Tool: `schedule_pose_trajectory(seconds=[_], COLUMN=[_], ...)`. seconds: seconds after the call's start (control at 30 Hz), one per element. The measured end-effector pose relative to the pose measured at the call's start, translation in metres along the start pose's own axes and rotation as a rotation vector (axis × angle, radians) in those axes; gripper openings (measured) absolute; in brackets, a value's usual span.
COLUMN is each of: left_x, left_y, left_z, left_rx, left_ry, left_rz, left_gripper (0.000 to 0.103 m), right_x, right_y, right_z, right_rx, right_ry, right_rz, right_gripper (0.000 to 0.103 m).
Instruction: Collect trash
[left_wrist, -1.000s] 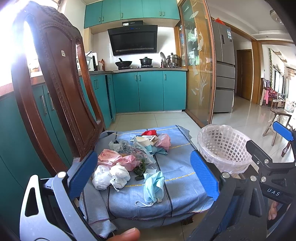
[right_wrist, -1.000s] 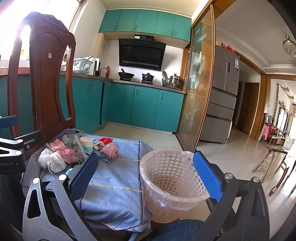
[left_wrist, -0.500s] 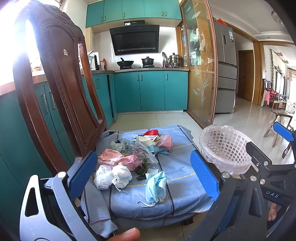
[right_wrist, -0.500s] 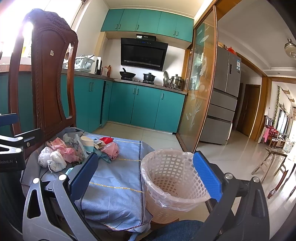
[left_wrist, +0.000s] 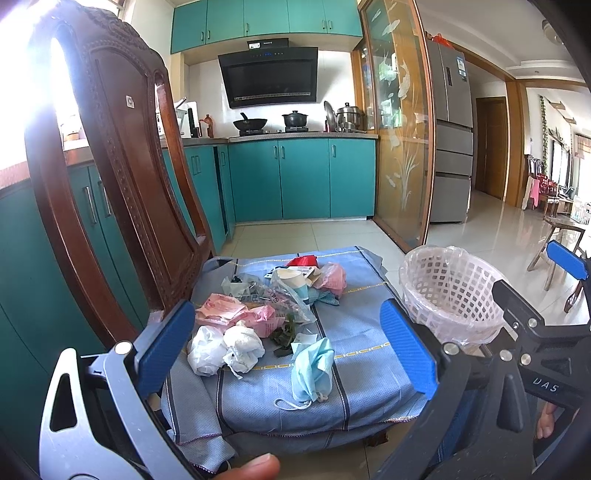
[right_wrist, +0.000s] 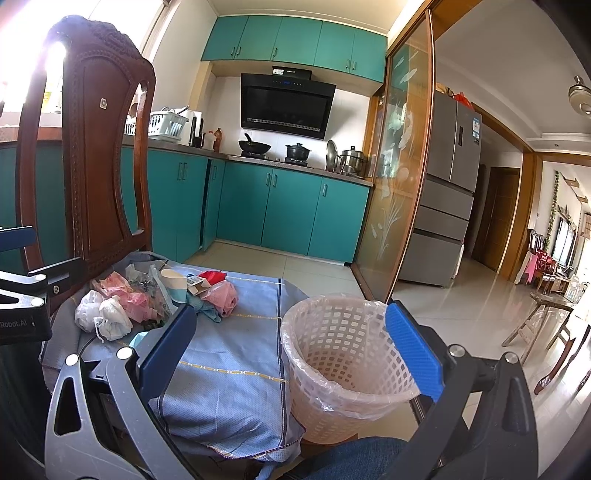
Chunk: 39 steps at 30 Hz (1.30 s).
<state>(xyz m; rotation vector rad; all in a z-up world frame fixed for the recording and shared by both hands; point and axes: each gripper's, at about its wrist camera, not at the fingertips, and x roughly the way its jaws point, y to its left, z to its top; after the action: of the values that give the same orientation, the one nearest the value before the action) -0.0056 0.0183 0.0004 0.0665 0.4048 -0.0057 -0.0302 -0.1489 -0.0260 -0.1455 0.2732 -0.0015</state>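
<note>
The wide-open, empty left gripper has edged nearer the crumpled blue face mask at 6 o'clock of the untouched litter, while the equally spread, empty right gripper frames a white lattice plastic bin with nothing visible inside.

My left gripper: blue ribbed pads, grey metal arms with triangular cutouts, silver screws. My right gripper: same blue pads, grey left arm, black right arm. Side bodies black, lettered "UAS" and "Robot.AI". Bare thumb tip, blue jeans knee.
</note>
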Motion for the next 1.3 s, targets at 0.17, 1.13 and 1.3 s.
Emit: schedule_pose_trajectory(seconds=[0.17, 1.13, 1.3], left_x=[0.000, 0.008, 0.028], left_y=[0.000, 0.003, 0.000], left_z=[0.000, -0.007, -0.012], left_rx=[0.000, 0.006, 0.039], left_ry=[0.001, 0.026, 0.092], left_rz=[0.000, 0.022, 0.069], left_gripper=[0.100, 0.100, 0.100], right_x=[0.000, 0.014, 0.036], right_y=[0.000, 0.002, 0.006], right_z=[0.000, -0.006, -0.015], right_rx=[-0.001, 0.018, 0.046], right_ry=[0.001, 0.035, 0.106], right_rz=[0.000, 0.054, 0.115], right_gripper=[0.100, 0.100, 0.100])
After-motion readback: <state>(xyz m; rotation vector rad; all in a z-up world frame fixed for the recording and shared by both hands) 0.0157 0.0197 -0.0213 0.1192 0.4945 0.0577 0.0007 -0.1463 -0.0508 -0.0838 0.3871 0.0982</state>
